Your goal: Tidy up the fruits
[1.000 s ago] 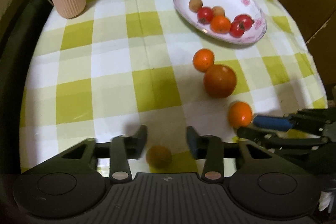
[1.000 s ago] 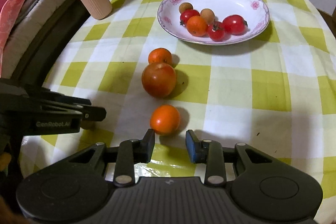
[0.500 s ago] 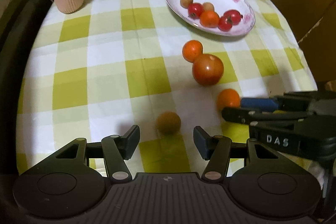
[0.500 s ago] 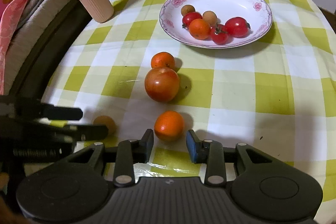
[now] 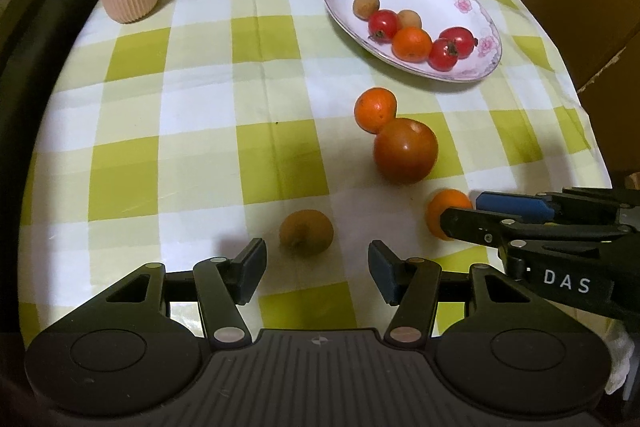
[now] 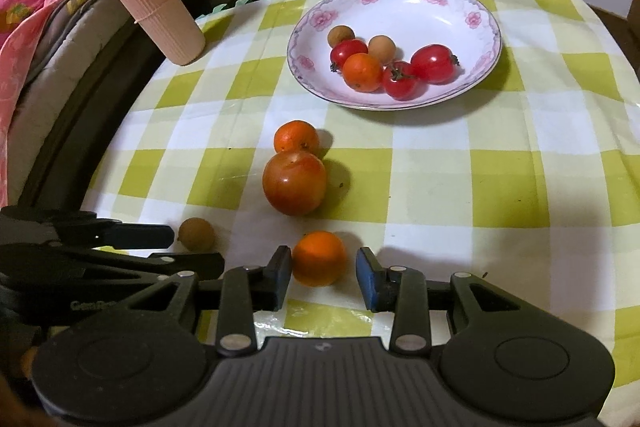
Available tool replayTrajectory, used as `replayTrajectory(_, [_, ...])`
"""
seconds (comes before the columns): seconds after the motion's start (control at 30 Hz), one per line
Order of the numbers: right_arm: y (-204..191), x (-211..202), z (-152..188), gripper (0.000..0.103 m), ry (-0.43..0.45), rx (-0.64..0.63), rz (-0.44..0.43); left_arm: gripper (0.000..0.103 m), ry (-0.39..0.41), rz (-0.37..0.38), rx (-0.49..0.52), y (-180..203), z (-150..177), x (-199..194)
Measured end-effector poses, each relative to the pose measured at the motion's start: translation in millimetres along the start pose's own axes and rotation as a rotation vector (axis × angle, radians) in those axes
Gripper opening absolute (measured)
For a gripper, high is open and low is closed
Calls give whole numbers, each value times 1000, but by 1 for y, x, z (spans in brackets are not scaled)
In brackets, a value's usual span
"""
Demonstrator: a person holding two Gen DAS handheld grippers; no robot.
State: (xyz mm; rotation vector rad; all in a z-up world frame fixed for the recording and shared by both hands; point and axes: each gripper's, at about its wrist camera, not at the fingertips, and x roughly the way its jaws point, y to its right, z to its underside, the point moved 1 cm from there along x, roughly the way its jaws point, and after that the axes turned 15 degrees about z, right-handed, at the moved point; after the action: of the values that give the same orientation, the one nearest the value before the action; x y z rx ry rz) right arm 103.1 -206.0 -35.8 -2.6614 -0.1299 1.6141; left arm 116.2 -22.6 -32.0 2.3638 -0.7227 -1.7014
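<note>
Two grippers poised over loose fruit on a checked bench.

The right gripper (image 6: 322,273) has its fingers spread wide around a small orange (image 6: 319,258), which sits between the tips, nearer the left pad. The left gripper (image 5: 317,269) is likewise wide apart, a brown longan (image 5: 306,231) lying just ahead of its tips. A large tomato (image 6: 294,182) and another orange (image 6: 296,136) rest beyond, short of the flowered plate (image 6: 460,3) holding more fruit.
</note>
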Motion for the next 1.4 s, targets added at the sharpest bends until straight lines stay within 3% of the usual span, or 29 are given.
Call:
replayTrajectory(0.43, [9,-3,-5,34,2,62,-11,60,10,-5,-31,-5,-7,7])
replayTrajectory(0.57, [6,-4,-6,34,4,55,-14,44,13,-34,-19,-6,-6,7])
replayTrajectory(0.67, [7,-4,-6,34,1,57,-18,38,23,-25,-23,-7,-6,6])
replayTrajectory(1.4, [-15,14,-2,33,-27,-11,-21,38,18,-67,8,-5,-2,6])
